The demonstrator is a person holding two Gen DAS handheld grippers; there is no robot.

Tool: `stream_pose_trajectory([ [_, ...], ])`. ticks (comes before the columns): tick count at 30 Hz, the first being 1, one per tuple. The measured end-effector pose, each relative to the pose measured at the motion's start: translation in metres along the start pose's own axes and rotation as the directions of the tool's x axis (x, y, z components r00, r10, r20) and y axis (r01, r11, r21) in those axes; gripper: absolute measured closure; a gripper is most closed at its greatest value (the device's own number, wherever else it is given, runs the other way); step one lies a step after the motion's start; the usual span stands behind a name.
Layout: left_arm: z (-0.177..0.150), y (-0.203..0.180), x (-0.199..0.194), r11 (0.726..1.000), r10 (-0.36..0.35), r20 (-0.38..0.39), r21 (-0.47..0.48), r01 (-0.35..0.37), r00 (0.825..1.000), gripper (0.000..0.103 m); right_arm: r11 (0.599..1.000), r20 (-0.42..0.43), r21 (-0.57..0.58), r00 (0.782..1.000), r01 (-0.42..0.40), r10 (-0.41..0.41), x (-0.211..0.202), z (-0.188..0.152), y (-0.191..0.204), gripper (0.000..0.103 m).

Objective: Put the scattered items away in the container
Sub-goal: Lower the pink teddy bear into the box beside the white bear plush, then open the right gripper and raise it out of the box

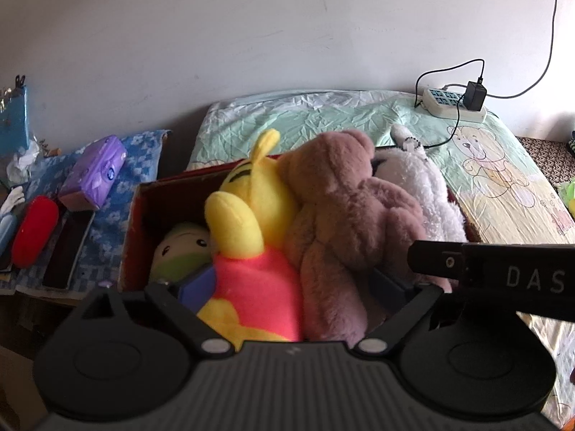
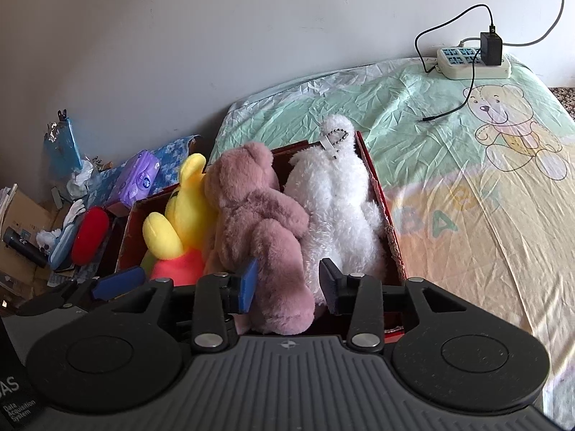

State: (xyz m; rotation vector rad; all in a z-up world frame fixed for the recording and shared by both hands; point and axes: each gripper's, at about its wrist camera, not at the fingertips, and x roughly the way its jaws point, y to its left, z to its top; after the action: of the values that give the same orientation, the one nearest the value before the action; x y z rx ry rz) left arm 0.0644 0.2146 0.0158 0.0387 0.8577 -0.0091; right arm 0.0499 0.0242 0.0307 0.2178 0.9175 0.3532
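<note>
Soft toys, all in the red box on the bed. L to R: green doll low in the left corner, yellow bear w/ red shirt, pink bear, white plush against the right wall.

Handling, as a guess: all light, squashy, fuzzy, nothing breakable; pile gives under a pinch, so a limb or ear is the best hold. Loose fur may slip; take a thick fold, not the tips.

Left tongs: spread wide, blue pads either side of the yellow bear's body and the pink bear's legs, straddling both; no squeeze visible, doesn't look like it has hold of either.

Right tongs: partly open around the pink bear's leg, left pad touching fur, right pad just beside it w/ the white plush behind; grip not closed.

Nothing loose on the sheet nearby, so the job looks about done.
</note>
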Motion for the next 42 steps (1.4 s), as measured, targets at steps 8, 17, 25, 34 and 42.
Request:
stream_pose_trajectory([
  [8,-0.004,0.013,-0.011,0.998,0.044,0.021,-0.047,-0.043,0.999,0.003,0.997,0.054,-0.063,0.997,0.053,-0.050,-0.014,-0.004,0.008,0.047],
  [17,-0.015,0.006,-0.024,0.989,0.124,0.036,-0.086,-0.120,0.992,0.001,0.990,0.085,-0.118,0.994,0.081,-0.071,-0.035,-0.014,0.005,0.033],
  [25,-0.026,-0.005,-0.036,0.971,0.216,0.027,-0.108,-0.212,0.976,0.001,0.988,0.079,-0.136,0.995,0.075,-0.065,-0.051,-0.024,-0.005,0.024],
  [34,-0.040,-0.015,-0.052,0.955,0.246,-0.013,-0.165,-0.245,0.969,0.001,0.983,0.034,-0.176,0.999,0.047,-0.042,-0.064,-0.042,-0.013,0.019],
  [42,-0.057,-0.022,-0.060,0.948,0.251,-0.050,-0.188,-0.256,0.967,0.001,0.984,0.028,-0.175,0.999,0.046,-0.042,-0.076,-0.055,-0.026,0.013],
])
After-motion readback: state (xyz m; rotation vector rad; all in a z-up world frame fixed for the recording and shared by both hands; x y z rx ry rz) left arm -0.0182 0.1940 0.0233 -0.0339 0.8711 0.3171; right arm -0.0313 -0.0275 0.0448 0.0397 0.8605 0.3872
